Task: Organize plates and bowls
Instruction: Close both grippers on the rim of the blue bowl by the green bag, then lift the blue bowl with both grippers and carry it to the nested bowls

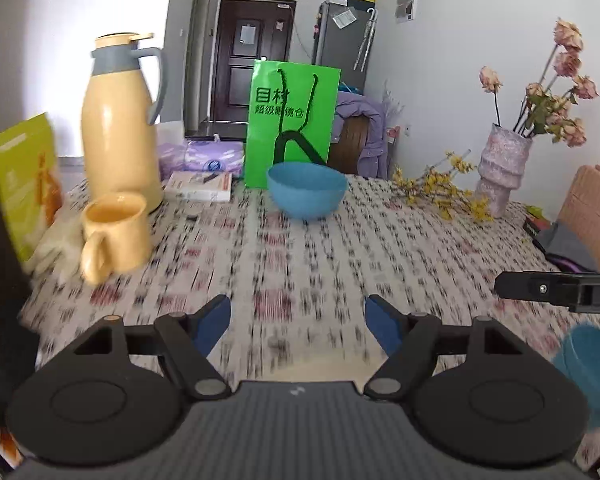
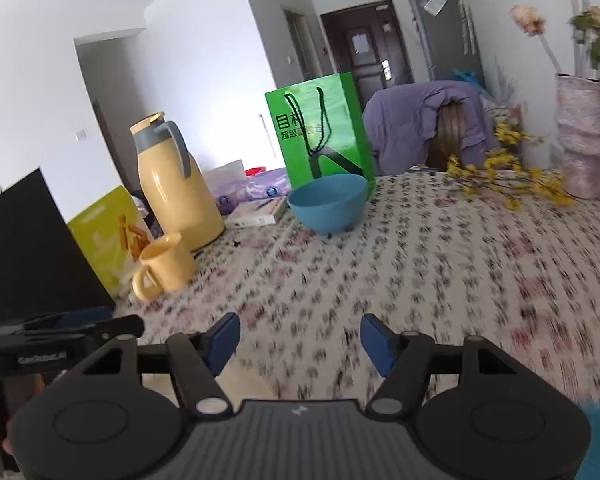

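Note:
A blue bowl (image 1: 307, 190) stands upright on the patterned tablecloth (image 1: 340, 248), far across the table in front of a green bag; it also shows in the right wrist view (image 2: 328, 204). My left gripper (image 1: 298, 320) is open and empty, low over the near table, well short of the bowl. My right gripper (image 2: 300, 340) is open and empty, also over the near table. A second blue dish (image 1: 580, 360) shows blurred at the lower right of the left wrist view, partly hidden by a hand. The right gripper's body (image 1: 560, 288) shows at the right edge there.
A yellow thermos (image 1: 120, 120) and yellow mug (image 1: 114, 236) stand at the left. A green paper bag (image 1: 292, 124), a book (image 1: 200, 186) and tissue packs lie at the back. A pink vase (image 1: 500, 168) with dried flowers and yellow sprigs (image 1: 440, 188) is at the right.

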{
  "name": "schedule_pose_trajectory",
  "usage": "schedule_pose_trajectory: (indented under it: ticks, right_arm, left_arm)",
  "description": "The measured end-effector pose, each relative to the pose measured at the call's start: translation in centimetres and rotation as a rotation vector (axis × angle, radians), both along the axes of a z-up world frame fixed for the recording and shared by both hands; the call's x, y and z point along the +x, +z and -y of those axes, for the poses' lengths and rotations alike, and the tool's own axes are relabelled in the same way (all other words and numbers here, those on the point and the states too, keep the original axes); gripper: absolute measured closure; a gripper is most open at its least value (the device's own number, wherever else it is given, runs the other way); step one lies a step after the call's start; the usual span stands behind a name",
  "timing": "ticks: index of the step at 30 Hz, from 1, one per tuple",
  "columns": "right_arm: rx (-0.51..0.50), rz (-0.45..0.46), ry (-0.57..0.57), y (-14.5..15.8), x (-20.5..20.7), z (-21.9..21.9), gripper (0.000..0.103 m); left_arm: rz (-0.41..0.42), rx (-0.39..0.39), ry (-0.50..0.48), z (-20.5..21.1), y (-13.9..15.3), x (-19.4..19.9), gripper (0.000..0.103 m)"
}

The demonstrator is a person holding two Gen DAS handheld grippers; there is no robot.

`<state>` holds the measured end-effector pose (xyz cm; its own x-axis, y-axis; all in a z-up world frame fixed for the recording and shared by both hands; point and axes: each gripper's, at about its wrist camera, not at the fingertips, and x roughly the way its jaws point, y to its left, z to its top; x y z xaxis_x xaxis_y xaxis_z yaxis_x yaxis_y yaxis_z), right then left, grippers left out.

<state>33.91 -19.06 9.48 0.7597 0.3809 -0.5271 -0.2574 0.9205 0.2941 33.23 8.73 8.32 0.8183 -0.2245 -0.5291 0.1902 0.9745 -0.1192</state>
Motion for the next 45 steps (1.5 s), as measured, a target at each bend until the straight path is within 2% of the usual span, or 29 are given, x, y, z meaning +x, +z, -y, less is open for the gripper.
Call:
schedule_pose_trajectory:
  ticks: [6, 9, 12, 15, 20, 22, 26, 28, 29, 30, 31, 33, 35, 45]
  right_arm:
    - [-0.058, 0.012, 0.015, 2.4, 9.5, 1.0, 0.036]
    - [-0.065, -0.043, 0.009, 2.5, 15.3, 1.5, 0.035]
    - [-0.024, -0.148, 0.026, 1.1, 21.3, 1.9, 0.034]
    - [0.036, -0.244, 0.018, -0.8, 27.1, 2.1, 0.034]
    - [0.102, -0.307, -0.037, -4.2, 34.1, 1.7, 0.035]
    - [0.112, -0.325, -0.040, -5.6, 36.2, 1.2, 0.039]
    - [0.122, -0.357, -0.063, -7.9, 39.0, 0.6, 0.042]
    - [0.117, -0.364, -0.067, -8.6, 39.8, 0.3, 0.054]
    - [0.116, -0.365, -0.059, -8.9, 40.0, 0.3, 0.059]
    - [0.116, -0.367, -0.049, -9.1, 40.2, 0.2, 0.070]
    - [0.112, -0.368, -0.038, -9.3, 40.4, 0.1, 0.078]
    - [0.118, -0.364, -0.021, -9.4, 40.8, 0.1, 0.083]
    - [0.089, -0.350, -0.013, -9.2, 40.8, -0.3, 0.083]
    - [0.052, -0.345, -0.018, -8.0, 39.7, -0.7, 0.088]
  left_arm:
    - [-0.035, -0.004, -0.040, 0.2, 1.8, 8.1, 0.023]
    - [-0.058, -0.032, -0.034, 0.0, 1.8, 13.1, 0.023]
    - [-0.102, -0.072, -0.019, 0.0, 0.9, 18.1, 0.023]
    - [-0.145, -0.076, 0.003, 0.7, 0.0, 23.1, 0.024]
    - [-0.156, -0.091, 0.048, 1.5, -2.0, 29.8, 0.026]
    - [-0.181, -0.100, 0.061, 1.7, -3.0, 32.0, 0.030]
    - [-0.225, -0.095, 0.078, 2.5, -4.5, 35.8, 0.038]
    - [-0.250, -0.094, 0.086, 2.6, -5.1, 37.2, 0.047]
    - [-0.259, -0.099, 0.083, 2.6, -5.4, 37.8, 0.056]
    - [-0.266, -0.106, 0.079, 2.5, -5.7, 38.3, 0.068]
    - [-0.274, -0.107, 0.070, 2.6, -6.0, 38.7, 0.073]
    - [-0.290, -0.083, 0.073, 3.0, -6.6, 39.0, 0.089]
    - [-0.288, -0.037, 0.087, 3.6, -6.8, 38.7, 0.092]
    - [-0.327, -0.072, 0.118, 3.0, -5.9, 37.4, 0.095]
